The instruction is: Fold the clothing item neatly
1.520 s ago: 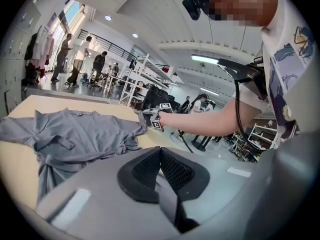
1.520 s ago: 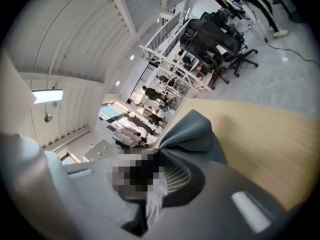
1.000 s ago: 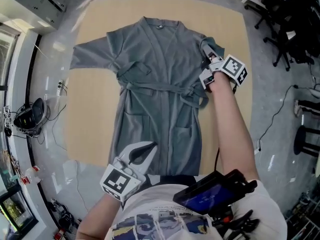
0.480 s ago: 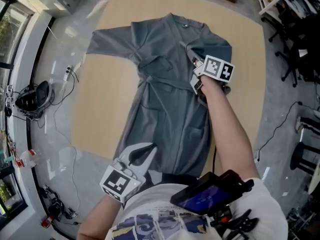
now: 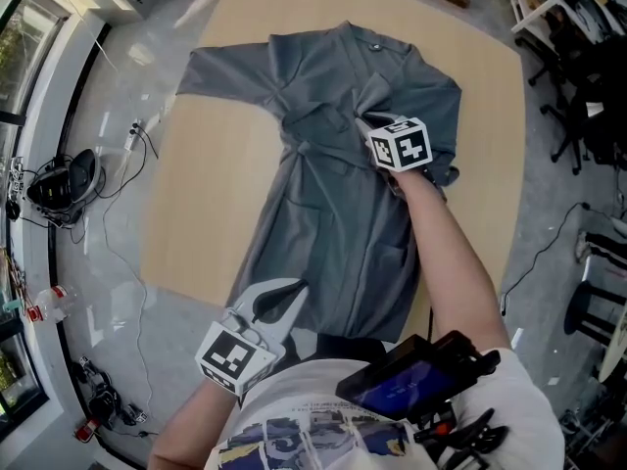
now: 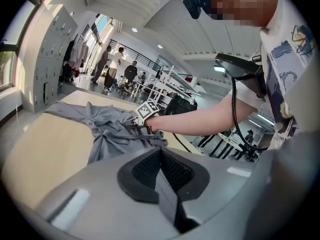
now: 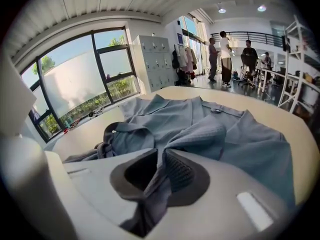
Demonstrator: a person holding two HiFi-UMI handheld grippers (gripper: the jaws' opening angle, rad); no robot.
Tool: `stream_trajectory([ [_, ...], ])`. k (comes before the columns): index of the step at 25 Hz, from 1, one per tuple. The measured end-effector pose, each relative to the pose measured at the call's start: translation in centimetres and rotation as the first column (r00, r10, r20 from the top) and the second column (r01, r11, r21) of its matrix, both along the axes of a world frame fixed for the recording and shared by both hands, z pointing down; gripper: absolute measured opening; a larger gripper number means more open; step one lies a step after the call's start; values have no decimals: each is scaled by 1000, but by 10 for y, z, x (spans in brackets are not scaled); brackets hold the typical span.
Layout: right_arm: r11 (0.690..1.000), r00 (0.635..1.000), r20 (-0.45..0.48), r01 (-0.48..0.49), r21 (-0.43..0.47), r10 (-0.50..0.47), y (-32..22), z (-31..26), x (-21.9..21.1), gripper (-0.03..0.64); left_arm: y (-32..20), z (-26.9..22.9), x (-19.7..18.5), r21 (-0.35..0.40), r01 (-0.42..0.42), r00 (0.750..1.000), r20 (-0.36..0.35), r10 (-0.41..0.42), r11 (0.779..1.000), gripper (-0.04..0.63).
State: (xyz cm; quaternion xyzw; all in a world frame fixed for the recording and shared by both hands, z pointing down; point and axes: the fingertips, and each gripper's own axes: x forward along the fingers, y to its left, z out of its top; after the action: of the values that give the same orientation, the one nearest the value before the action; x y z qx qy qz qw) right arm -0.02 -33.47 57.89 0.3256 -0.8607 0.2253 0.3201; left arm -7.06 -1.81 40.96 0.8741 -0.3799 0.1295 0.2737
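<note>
We see the grey robe (image 5: 333, 213) spread on the bench (image 5: 196, 213). The right hand-held gripper (image 5: 370, 127), its jaws just opening slightly, pinches a fold of the cloth, and the left hand-held gripper (image 5: 292, 290) is closed and empty. If the right one releases early, the fold could land crooked.

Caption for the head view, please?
Over a tan table, the right claw, jaws just opening, pinches the grey robe; left claw shut, empty.
</note>
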Motion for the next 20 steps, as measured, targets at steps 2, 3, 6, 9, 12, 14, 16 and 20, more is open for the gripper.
stream_trajectory([
  [2, 1000, 1000, 3, -2, 6, 2, 1, -3, -3, 51, 0, -1, -5, -3, 1, 1000, -2, -1, 1000, 8],
  [3, 1000, 1000, 3, 1, 8, -1, 2, -5, -5, 60, 1, -1, -7, -2, 0, 1000, -2, 0, 1000, 8],
  [6, 999, 999, -15, 37, 26, -37, 8, -7, -11, 71, 3, 0, -12, 0, -9, 1000, 1, 9, 1000, 8],
  [9, 994, 994, -65, 94, 58, -90, 14, -8, -16, 74, 3, -2, -14, 2, -21, 1000, 2, 21, 1000, 8],
  [12, 990, 989, -113, 107, 91, -96, 16, -11, -18, 84, 4, -5, -18, 8, -32, 999, 0, 32, 999, 6],
  [14, 993, 994, -97, 69, 97, -59, 16, -15, -16, 84, 6, -7, -21, 10, -40, 999, -1, 40, 999, 6],
  [16, 994, 997, -77, 29, 101, -21, 17, -20, -13, 84, 10, -6, -26, 13, -52, 999, -5, 52, 999, 8],
  [20, 993, 997, -68, -13, 113, 21, 23, -31, -9, 84, 14, -7, -36, 23, -79, 997, -7, 79, 997, 8],
])
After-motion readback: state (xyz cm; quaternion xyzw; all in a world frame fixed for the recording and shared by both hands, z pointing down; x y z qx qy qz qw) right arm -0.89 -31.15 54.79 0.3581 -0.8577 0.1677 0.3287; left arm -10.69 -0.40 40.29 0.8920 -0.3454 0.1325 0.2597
